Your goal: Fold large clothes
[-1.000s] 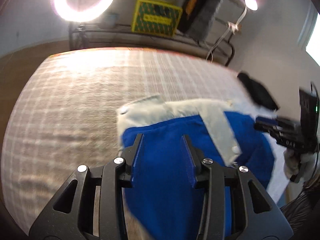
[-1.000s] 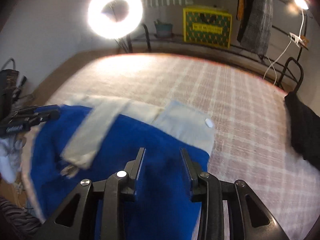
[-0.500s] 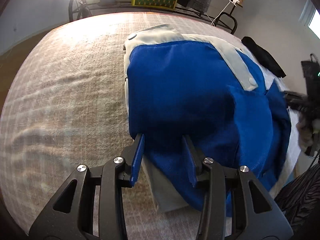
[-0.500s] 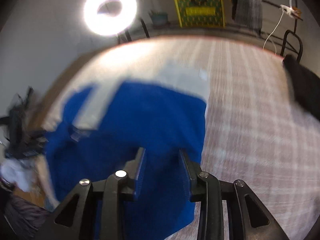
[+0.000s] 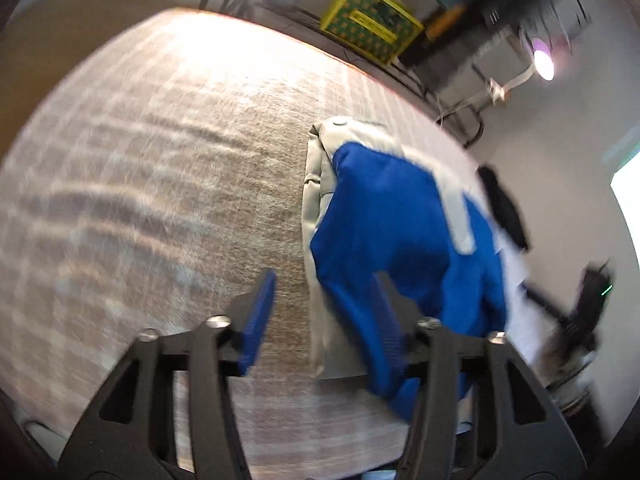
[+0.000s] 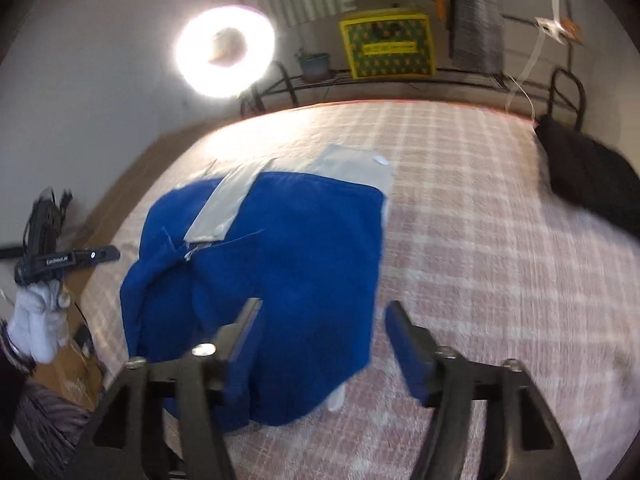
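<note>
A blue garment [image 6: 280,264] with pale grey collar and placket lies folded on the checked bedspread [image 6: 480,240]. In the left wrist view the garment [image 5: 392,232] lies ahead and to the right. My left gripper [image 5: 324,292] is open and empty, above the garment's near left edge; its right finger overlaps the blue cloth. My right gripper [image 6: 324,320] is open and empty, above the garment's near right corner. The left gripper also shows at the left in the right wrist view [image 6: 68,260], and the right gripper at the right in the left wrist view [image 5: 576,308].
A black garment [image 6: 588,176] lies at the bed's far right. A ring light [image 6: 226,52], a yellow crate [image 6: 388,48] on a metal rack and hanging clothes stand behind the bed. A cardboard box [image 6: 76,364] sits at the bed's left side.
Both grippers have opened and let go of the blue cloth. They have pulled back and apart; the folded garment now lies on the bed.
</note>
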`<action>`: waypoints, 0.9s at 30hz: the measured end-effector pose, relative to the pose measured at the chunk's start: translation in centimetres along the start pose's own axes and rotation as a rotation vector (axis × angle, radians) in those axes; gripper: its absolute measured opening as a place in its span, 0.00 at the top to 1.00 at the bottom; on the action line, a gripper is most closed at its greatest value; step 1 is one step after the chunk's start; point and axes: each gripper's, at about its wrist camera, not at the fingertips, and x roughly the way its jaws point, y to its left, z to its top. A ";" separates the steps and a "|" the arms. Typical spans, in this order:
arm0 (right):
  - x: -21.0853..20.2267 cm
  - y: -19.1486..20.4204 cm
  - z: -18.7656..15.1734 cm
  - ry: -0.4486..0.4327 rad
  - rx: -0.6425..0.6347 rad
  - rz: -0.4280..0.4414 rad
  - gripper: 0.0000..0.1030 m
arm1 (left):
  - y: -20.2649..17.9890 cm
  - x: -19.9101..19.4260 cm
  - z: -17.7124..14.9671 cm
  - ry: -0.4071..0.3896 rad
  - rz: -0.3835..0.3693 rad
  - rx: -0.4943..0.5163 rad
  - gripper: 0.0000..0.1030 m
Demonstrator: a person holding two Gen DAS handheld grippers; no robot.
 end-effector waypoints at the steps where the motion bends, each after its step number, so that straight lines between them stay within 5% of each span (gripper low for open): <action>1: 0.1 -0.7 0.1 0.008 0.033 0.027 0.29 | 0.5 0.0 0.4 0.003 -0.045 -0.046 0.40; 6: 1.2 -4.9 0.0 0.024 0.267 0.171 0.18 | 1.7 1.5 1.4 0.014 -0.165 -0.210 0.39; 14: 5.3 -6.8 0.7 0.068 0.365 0.265 0.17 | 1.6 6.6 2.4 0.095 -0.218 -0.282 0.35; 24: 9.5 -7.3 1.7 0.121 0.373 0.405 0.21 | 1.0 9.7 3.5 0.132 -0.274 -0.283 0.35; 27: 10.8 -7.7 2.1 0.115 0.407 0.460 0.35 | 1.0 10.2 3.9 0.125 -0.295 -0.285 0.35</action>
